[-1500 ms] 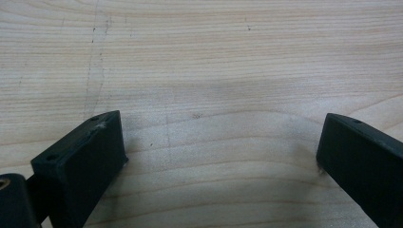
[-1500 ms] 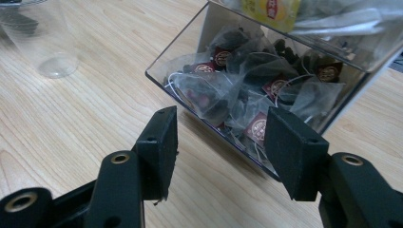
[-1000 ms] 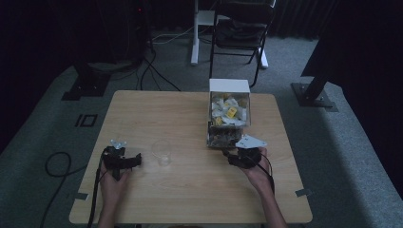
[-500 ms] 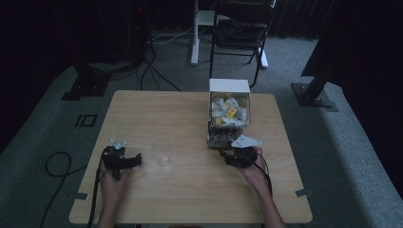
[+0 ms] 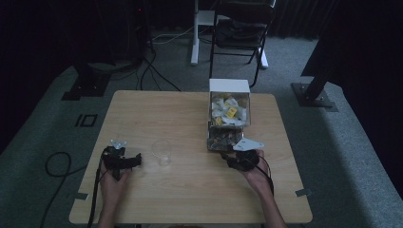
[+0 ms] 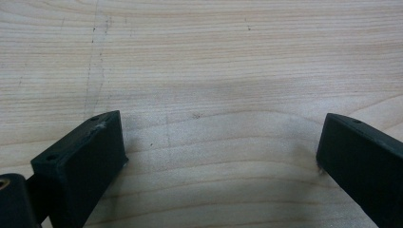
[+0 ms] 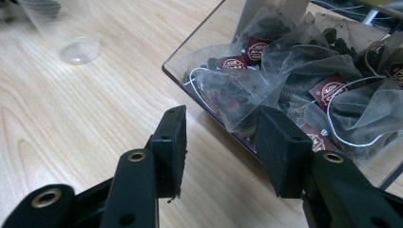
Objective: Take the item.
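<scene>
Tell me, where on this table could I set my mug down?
The light wooden table is bare across its far left, behind the clear plastic cup, and along the near edge between the forearms. It is crowded around the clear tea-bag box.

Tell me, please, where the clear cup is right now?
In the high view the cup stands on the table left of centre, between the left tongs and the tea-bag box, nearer the left.
</scene>
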Motion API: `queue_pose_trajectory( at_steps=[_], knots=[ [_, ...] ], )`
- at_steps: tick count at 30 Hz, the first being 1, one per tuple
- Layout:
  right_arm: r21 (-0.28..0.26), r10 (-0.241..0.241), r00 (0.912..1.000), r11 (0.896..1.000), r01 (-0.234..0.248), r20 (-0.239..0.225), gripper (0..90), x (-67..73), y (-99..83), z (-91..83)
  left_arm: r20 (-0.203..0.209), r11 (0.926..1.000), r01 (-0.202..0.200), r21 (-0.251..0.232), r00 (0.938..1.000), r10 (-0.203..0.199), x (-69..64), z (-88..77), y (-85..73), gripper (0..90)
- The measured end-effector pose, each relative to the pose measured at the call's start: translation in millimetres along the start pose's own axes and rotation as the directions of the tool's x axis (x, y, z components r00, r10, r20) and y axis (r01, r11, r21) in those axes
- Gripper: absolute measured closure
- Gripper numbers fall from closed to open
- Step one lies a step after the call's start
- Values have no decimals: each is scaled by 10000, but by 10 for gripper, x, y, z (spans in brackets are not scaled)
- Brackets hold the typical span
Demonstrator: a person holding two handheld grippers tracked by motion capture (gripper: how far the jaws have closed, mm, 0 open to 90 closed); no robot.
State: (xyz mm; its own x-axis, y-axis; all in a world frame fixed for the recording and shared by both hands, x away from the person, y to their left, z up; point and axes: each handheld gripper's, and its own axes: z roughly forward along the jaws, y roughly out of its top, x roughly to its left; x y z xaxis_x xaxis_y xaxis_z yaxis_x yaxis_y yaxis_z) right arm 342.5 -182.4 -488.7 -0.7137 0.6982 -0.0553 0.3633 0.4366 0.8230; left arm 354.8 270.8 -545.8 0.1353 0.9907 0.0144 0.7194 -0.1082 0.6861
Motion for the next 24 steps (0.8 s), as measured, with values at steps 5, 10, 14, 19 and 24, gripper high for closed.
queue_pose_trajectory(
  at_steps=[5, 10, 14, 19, 24],
  knots=[
    [95, -98, 9999, 9999, 99, -48, 564, 23, 1, -18, 1, 10000, 2, 0, 10000, -2, 0, 0, 0, 28],
    [200, -85, 9999, 9998, 87, -114, 588, 25, -1, -39, -2, 10000, -2, 1, 10000, 2, -2, -2, -2, 28],
    [21, 109, 9999, 9999, -109, 80, 604, 11, 7, -49, -2, 10000, 6, -2, 10000, -6, -3, -1, -2, 28],
    [36, 139, 9998, 9999, -140, 121, 731, 0, 26, -31, -1, 10000, 2, -1, 10000, -2, -3, -1, -2, 28],
    [-36, 255, 9994, 9997, -254, 239, 790, -6, 47, -32, -2, 10000, 7, -1, 10000, -7, -3, -1, -2, 28]
  ],
)
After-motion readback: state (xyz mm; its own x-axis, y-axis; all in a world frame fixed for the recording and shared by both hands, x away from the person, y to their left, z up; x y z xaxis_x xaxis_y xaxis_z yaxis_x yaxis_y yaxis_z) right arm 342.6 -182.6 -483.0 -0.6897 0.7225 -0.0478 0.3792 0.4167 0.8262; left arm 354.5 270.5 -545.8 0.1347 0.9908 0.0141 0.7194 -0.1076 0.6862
